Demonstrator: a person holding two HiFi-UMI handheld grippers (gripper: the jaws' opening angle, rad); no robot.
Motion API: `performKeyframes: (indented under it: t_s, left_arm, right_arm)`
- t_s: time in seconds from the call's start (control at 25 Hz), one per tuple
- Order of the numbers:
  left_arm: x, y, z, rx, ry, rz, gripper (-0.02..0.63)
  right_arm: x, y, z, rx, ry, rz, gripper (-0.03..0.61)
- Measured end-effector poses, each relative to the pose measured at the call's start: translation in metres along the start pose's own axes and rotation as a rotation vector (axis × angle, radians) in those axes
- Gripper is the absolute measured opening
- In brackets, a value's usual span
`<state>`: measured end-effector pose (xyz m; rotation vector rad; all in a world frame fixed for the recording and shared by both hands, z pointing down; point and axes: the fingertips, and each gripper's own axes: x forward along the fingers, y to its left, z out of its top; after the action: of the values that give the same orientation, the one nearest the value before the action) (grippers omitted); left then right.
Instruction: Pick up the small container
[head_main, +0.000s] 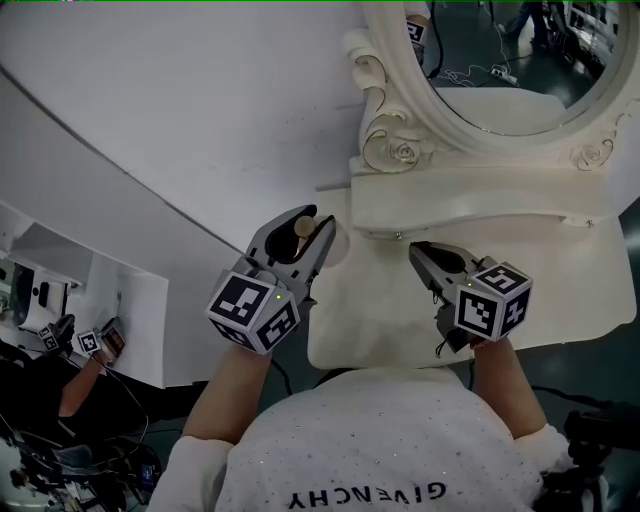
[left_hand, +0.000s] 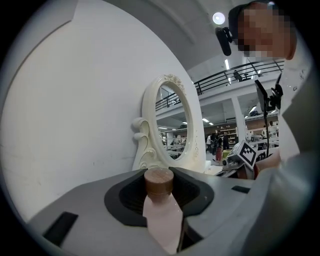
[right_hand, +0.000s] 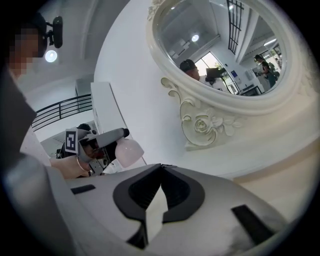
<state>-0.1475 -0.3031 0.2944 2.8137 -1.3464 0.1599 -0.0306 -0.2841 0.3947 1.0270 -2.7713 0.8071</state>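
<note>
The left gripper (head_main: 308, 222) is clamped on the small container (left_hand: 161, 210), its wooden cap at the tips and its long axis along the jaws, over the counter's (head_main: 400, 320) left edge, while the right gripper (head_main: 420, 250), closed and empty, hangs nearby.

the person wears a white short-sleeved t-shirt (head_main: 370, 440) flecked with tiny glints, with dark block lettering (head_main: 365, 494) across the chest that reads givenchy. a thin bangle (right_hand: 79, 165) circles the left wrist, and a small black camera (left_hand: 223, 39) is mounted at the head. the left gripper (head_main: 315, 222) and right gripper (head_main: 418, 250) look alike: smooth grey shells that taper to pointed beaks, lined inside with black pads and cut with short dark slots. behind each sits a marker cube, the left cube (head_main: 253, 312) and the right cube (head_main: 493, 300), both faced with black-and-white squares and showing a tiny green light at one edge.
</note>
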Motion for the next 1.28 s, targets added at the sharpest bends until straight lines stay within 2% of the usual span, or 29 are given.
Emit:
performKeyframes:
  t_s: [0.12,0.24,0.32,0.52,0.68,0.88,1.04,1.28]
  left_arm:
    - [-0.006,-0.002,0.001,-0.031,-0.031,-0.001,0.129]
    - [-0.015,-0.007,0.0,-0.068,-0.053,-0.019,0.129]
    - [-0.023,-0.009,-0.003,-0.091,-0.058,-0.037,0.129]
    - [-0.049,-0.016,0.0,-0.152,-0.091,-0.074,0.129]
    - [-0.077,-0.031,-0.004,-0.173,-0.076,-0.122,0.129]
    - [-0.116,-0.046,-0.01,-0.161,-0.062,-0.151,0.129]
    - [-0.143,-0.048,-0.005,-0.17,-0.075,-0.158,0.129]
    - [-0.184,-0.052,0.002,-0.174,-0.109,-0.175,0.129]
  right_arm:
    - [-0.005,0.009,0.006,-0.003,-0.047,-0.004,0.0]
    - [-0.017,0.026,0.025,-0.004,-0.175,0.003,-0.002]
    - [-0.022,0.033,0.032,-0.009,-0.212,-0.018,-0.002]
    - [-0.025,0.053,0.021,-0.045,-0.152,-0.086,-0.002]
    - [-0.027,0.084,0.009,-0.046,-0.148,-0.111,-0.002]
    - [-0.036,0.133,0.004,-0.076,-0.226,-0.088,-0.002]
    - [-0.051,0.157,0.001,-0.06,-0.284,-0.122,-0.002]
    - [-0.057,0.187,-0.023,-0.082,-0.212,-0.212,-0.002]
